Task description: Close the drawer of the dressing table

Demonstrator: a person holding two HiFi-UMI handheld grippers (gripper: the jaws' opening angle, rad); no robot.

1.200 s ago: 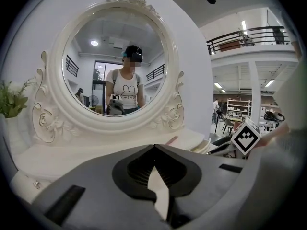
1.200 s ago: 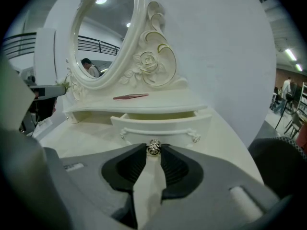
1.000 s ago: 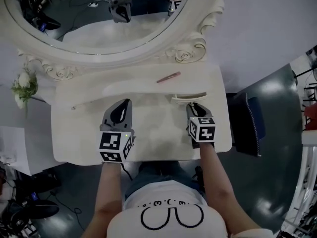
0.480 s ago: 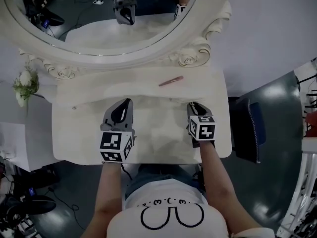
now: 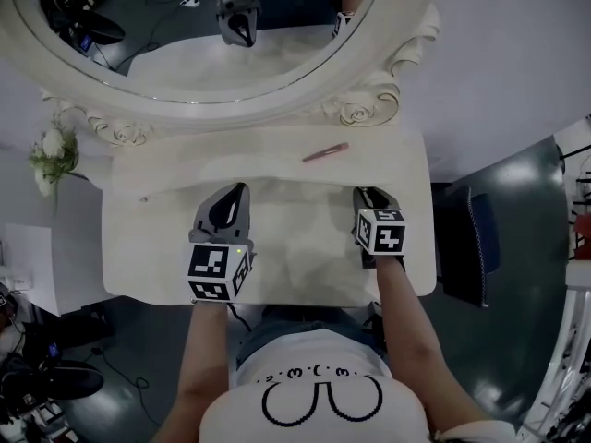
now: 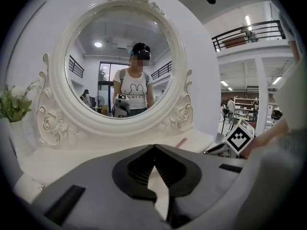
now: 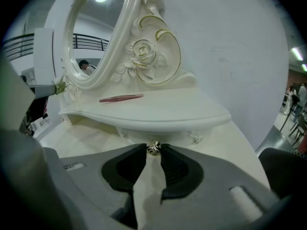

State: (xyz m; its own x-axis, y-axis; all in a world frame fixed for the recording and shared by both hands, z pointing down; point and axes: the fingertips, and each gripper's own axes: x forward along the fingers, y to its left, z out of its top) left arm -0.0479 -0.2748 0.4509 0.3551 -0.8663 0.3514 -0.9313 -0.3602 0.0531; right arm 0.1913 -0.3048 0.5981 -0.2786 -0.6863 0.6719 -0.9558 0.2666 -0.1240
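The white dressing table (image 5: 277, 266) carries a raised shelf (image 7: 158, 114) below an oval mirror (image 5: 185, 35). The small drawer front (image 7: 168, 137) sits back under the shelf's edge; in the head view it is hidden beneath the shelf (image 5: 277, 160). Its small metal knob (image 7: 153, 148) is pinched between the tips of my right gripper (image 7: 153, 149), which is shut on it. From above, the right gripper (image 5: 364, 194) points at the shelf's front edge. My left gripper (image 5: 237, 190) rests over the tabletop to the left, shut and empty, its tips (image 6: 154, 146) meeting.
A pink slim clip (image 5: 325, 152) lies on the shelf, right of centre. White flowers (image 5: 48, 160) stand at the table's left end. A dark seat (image 5: 466, 243) stands on the floor to the right, and a white box (image 5: 37, 266) to the left.
The drawer's curved rim, which stuck out in front of the shelf, has slid back under it. My right gripper moved toward the mirror with the knob. The left gripper stayed put.
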